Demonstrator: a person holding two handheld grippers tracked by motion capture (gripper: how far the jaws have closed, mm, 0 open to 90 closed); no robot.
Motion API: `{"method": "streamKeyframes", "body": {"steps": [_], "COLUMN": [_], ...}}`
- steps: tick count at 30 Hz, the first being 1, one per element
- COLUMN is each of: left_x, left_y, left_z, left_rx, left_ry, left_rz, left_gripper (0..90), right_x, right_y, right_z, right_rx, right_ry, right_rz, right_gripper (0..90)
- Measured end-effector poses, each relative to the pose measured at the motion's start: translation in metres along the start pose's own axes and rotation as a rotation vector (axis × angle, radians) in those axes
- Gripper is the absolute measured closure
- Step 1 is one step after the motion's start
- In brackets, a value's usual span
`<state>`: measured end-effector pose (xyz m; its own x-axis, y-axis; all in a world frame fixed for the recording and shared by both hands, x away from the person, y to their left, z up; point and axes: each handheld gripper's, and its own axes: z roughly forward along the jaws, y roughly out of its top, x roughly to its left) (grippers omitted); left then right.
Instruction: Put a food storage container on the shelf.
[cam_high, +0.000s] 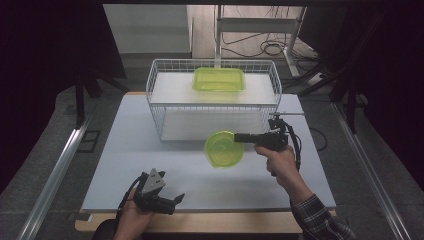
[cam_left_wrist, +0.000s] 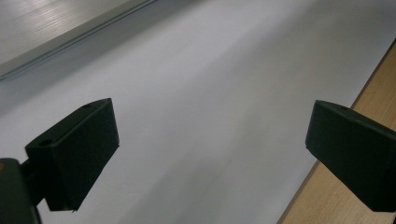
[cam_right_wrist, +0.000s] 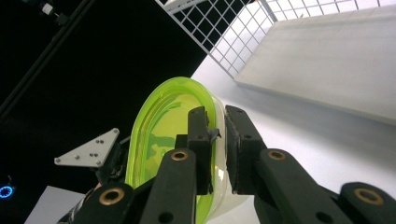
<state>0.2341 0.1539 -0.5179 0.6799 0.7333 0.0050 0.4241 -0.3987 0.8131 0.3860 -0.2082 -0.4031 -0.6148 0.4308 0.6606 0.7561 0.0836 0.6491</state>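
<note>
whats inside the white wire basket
A green rectangular container sits on the upper shelf of the wire basket. The lower level looks bare; what the container holds cannot be seen.

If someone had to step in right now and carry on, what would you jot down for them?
Right tool: shut on the rim of the round green bowl, held tilted above the table, in front of the wire basket.
Left tool: open, nothing in it, at the near edge of the table.
Green rectangular container: sits on the upper shelf of the wire basket.
Done: the bowl is gripped and off the table.
Left: probably setting the bowl into the basket, perhaps by the container; the exact spot can't be told. Keep the grip firm, since only the rim is pinched.
</note>
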Motion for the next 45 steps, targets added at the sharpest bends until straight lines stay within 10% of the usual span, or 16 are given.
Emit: {"method": "streamKeyframes", "body": {"steps": [45], "left_x": [-0.001], "left_y": [0.000], "left_z": [-0.001], "left_rx": [-0.021], "left_ry": [-0.023], "left_rz": [0.001], "left_gripper": [1.9], "right_x": [0.048], "right_y": [0.112], "right_z": [-0.019], "right_rx": [-0.180], "right_ry": [-0.002], "right_rz": [-0.008], "right_gripper": [81.2]}}
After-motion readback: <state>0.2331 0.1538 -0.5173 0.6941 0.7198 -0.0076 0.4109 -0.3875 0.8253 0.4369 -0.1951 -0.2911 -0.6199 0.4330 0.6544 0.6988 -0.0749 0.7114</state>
